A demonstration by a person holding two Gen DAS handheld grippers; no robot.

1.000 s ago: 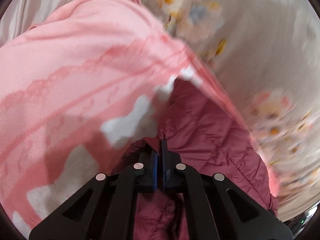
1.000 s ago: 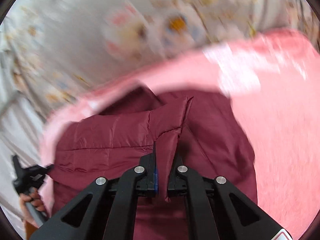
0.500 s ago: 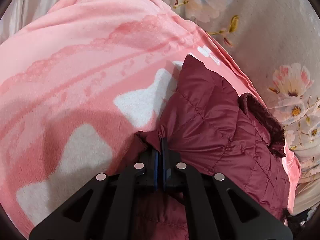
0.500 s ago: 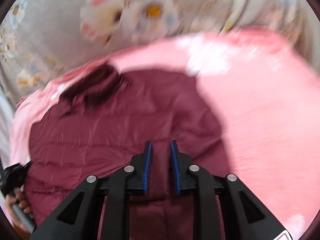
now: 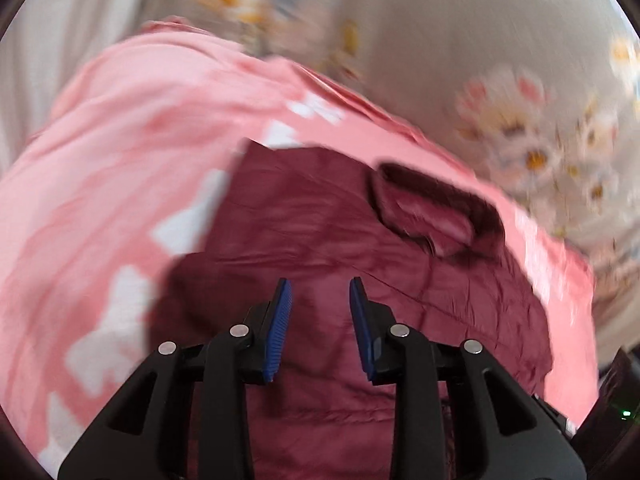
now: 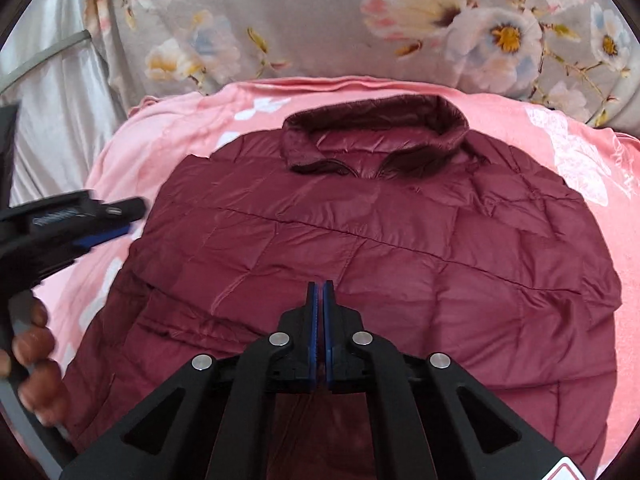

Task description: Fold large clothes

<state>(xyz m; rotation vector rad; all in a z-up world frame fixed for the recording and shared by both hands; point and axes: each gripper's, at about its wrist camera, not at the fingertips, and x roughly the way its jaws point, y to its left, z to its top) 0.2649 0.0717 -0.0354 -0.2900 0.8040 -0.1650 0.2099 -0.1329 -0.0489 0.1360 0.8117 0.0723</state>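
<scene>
Right wrist view, from left to right: I see my left gripper (image 6: 116, 222) at the frame's left edge, held in a hand (image 6: 34, 364) over the pink blanket (image 6: 160, 136). At center, a maroon quilted jacket (image 6: 360, 240) lies flat on that blanket, collar (image 6: 376, 136) away from me. My right gripper (image 6: 320, 312) hovers over it, its 2 jaws pressed together on nothing. Left wrist view, blurred, shows the left gripper (image 5: 320, 300) spread and empty above the jacket (image 5: 320, 220), with a floral sheet (image 5: 500, 80) beyond.

A grey floral bedsheet (image 6: 320, 36) is covering the far side, its pale flowers showing right. A pink blanket (image 6: 580, 152) with white patches is lying nearer. Silvery satin fabric (image 6: 60, 92) is bunching at far left.
</scene>
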